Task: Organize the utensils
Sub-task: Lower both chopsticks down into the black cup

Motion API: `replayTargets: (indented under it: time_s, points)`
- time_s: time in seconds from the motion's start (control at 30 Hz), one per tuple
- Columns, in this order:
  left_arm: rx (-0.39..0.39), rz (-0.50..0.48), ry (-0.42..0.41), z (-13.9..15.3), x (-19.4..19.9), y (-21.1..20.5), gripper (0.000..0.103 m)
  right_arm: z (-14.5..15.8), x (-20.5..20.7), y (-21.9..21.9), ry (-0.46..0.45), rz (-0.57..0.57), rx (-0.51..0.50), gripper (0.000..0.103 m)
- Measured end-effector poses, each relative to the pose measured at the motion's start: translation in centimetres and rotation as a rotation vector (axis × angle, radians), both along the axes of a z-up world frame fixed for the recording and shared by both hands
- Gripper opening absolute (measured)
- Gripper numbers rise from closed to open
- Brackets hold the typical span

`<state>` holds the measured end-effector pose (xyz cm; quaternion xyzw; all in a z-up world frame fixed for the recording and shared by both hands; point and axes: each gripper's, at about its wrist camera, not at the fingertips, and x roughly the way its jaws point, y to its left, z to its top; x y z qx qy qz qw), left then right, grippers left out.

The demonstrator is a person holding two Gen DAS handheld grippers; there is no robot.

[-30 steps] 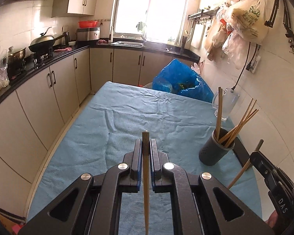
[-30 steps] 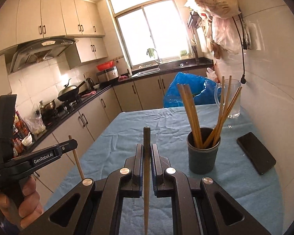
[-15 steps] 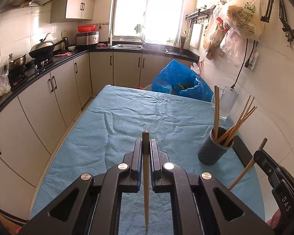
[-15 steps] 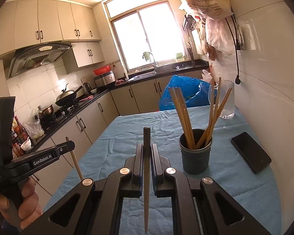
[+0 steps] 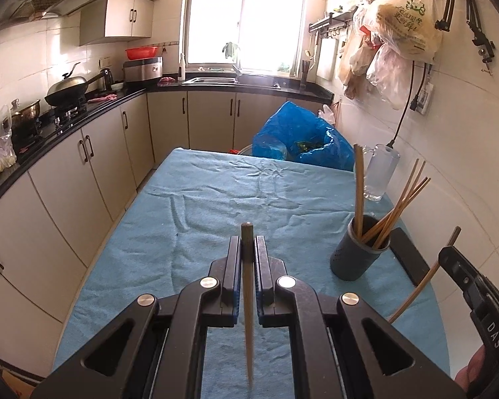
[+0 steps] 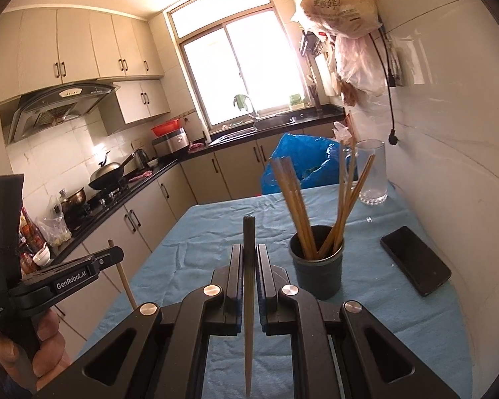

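Note:
My left gripper (image 5: pixel 248 244) is shut on a wooden chopstick (image 5: pixel 248 299) that runs back between its jaws, blunt end forward. To its right on the blue cloth stands a dark cylindrical holder (image 5: pixel 361 252) with several chopsticks leaning in it. My right gripper (image 6: pixel 249 252) is shut on a dark-tipped chopstick (image 6: pixel 249 299); the same holder (image 6: pixel 317 269) is just ahead and to the right of it. The right gripper (image 5: pixel 449 254) shows at the left view's right edge with its chopstick (image 5: pixel 419 291). The left gripper (image 6: pixel 114 254) appears low on the left in the right wrist view.
A blue cloth (image 5: pixel 216 206) covers the table. A black phone (image 6: pixel 414 261) lies right of the holder, near the tiled wall. A glass mug (image 6: pixel 371 173) stands farther back, with a blue bag (image 5: pixel 299 139) beyond the table. Cabinets and a stove run along the left.
The holder has slid slightly left and nearer in the right wrist view as the right gripper drifted. Both grippers keep their chopsticks.

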<state>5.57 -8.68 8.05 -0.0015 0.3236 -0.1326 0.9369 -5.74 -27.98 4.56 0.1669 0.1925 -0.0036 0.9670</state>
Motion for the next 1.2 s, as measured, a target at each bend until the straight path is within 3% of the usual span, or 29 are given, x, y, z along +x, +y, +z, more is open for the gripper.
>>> replayTargets:
  time_s: [0.3,0.73,0.97,1.2]
  points:
    - [-0.052,-0.09,-0.013,4.0,1.7,-3.2,0.007,4.0,-0.4,-4.7,-0.079,-0.117,0.007,0.008]
    - [-0.16,-0.155,-0.122,11.7,4.5,-8.2,0.007,9.3,1.3,-8.2,-0.215,-0.272,-0.03,0.008]
    - [-0.193,-0.177,-0.097,11.2,7.5,-11.0,0.007,9.5,3.9,-8.6,-0.248,-0.322,-0.067,0.008]
    - [-0.159,-0.185,-0.054,7.7,9.3,-12.9,0.007,6.4,7.4,-9.5,-0.167,-0.303,-0.059,0.008]
